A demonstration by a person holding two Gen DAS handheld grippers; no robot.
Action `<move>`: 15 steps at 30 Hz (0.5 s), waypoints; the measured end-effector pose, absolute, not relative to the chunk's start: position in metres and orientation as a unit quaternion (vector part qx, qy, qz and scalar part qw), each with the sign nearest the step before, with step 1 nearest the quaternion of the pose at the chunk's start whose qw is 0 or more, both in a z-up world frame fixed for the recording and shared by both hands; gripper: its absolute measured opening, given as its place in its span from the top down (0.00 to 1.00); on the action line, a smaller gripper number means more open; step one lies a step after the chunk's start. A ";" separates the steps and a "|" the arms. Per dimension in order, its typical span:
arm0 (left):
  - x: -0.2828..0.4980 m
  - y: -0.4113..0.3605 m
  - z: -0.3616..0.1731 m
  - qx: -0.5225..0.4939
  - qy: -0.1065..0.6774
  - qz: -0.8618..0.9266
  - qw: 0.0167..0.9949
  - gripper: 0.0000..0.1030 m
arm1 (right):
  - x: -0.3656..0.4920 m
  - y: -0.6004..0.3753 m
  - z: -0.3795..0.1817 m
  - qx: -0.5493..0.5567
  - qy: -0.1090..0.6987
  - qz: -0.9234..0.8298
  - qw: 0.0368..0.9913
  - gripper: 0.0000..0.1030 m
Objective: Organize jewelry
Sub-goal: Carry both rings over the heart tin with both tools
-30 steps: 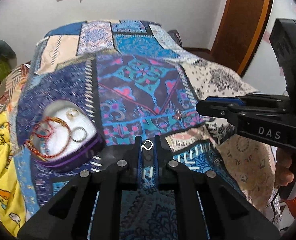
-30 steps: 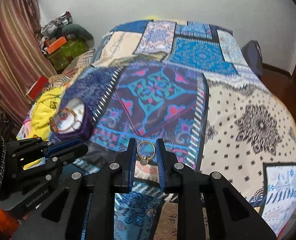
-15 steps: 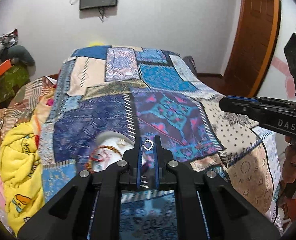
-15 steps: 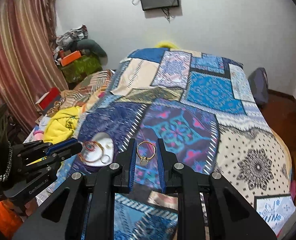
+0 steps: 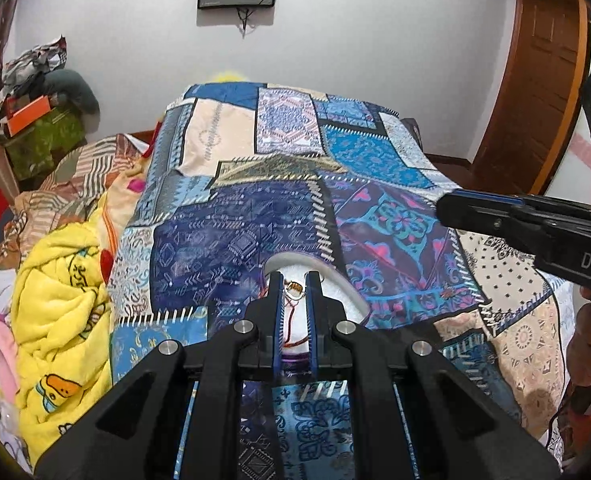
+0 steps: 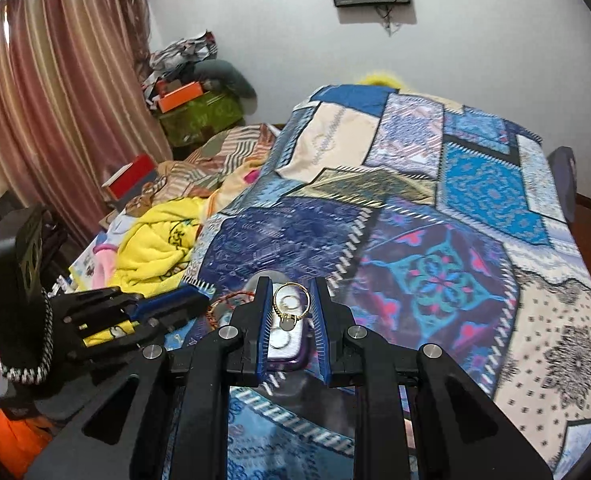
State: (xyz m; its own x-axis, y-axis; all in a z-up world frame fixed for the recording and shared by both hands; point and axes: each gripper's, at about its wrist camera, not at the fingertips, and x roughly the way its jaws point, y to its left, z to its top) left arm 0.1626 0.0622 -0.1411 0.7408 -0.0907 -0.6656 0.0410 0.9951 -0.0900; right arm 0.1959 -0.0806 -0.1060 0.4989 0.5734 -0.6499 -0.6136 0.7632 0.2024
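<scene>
White wall (image 5: 375, 40), patchwork-covered bed (image 5: 295, 160), pink curtain (image 6: 55, 100).

The patchwork bedspread (image 5: 279, 216) lies flat and bare across the centre and upper right of both views, giving open passage. At left, a heaped yellow blanket (image 5: 59, 308) and striped bedding (image 5: 95, 168) crowd the bed's edge. Just ahead of both tools, the white-lined jewelry box (image 5: 343, 292) occupies the lower centre.

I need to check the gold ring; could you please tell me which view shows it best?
The right wrist view: the gold ring sits clearly between the right gripper's jaws. The left wrist view shows that gripper only side-on, its ring hidden.
</scene>
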 end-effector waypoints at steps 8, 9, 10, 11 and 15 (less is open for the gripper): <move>0.170 0.062 -0.165 -0.039 0.382 -0.047 0.922 0.92 | 0.206 -0.061 -0.125 -0.028 0.388 0.358 0.849 0.83; 0.171 0.062 -0.167 -0.040 0.384 -0.048 0.921 0.92 | 0.208 -0.059 -0.127 -0.027 0.392 0.358 0.847 0.83; 0.173 0.061 -0.170 -0.042 0.387 -0.050 0.920 0.92 | 0.210 -0.057 -0.131 -0.027 0.397 0.357 0.845 0.83; 0.174 0.060 -0.171 -0.042 0.388 -0.051 0.919 0.92 | 0.212 -0.057 -0.132 -0.027 0.400 0.358 0.844 0.83; 0.179 0.057 -0.178 -0.040 0.393 -0.055 0.917 0.92 | 0.215 -0.050 -0.141 -0.033 0.409 0.360 0.838 0.83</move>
